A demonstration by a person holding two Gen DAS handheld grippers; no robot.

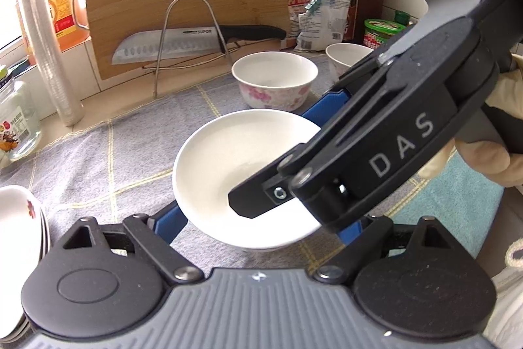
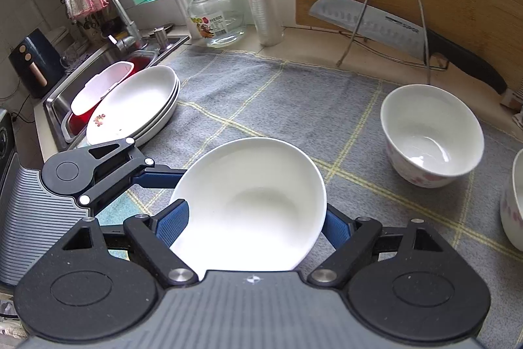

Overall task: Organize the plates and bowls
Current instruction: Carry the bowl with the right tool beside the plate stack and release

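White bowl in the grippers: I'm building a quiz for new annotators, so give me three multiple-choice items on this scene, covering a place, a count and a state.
1. Where does the stack of plates stand?
A. beside the sink
B. on a cutting board
C. inside a jar

2. How many floral bowls stand on the cloth?
A. none
B. two
C. five

3. What is the state of the plain white bowl?
A. upside down on the cloth
B. held between gripper fingers
C. lying in the sink

Answers:
1 A: the plates sit at the cloth's edge next to the sink.
2 B: one shows whole, and a second is cut off at the right edge of the right wrist view.
3 B: the right gripper and the left gripper both clamp its rim.
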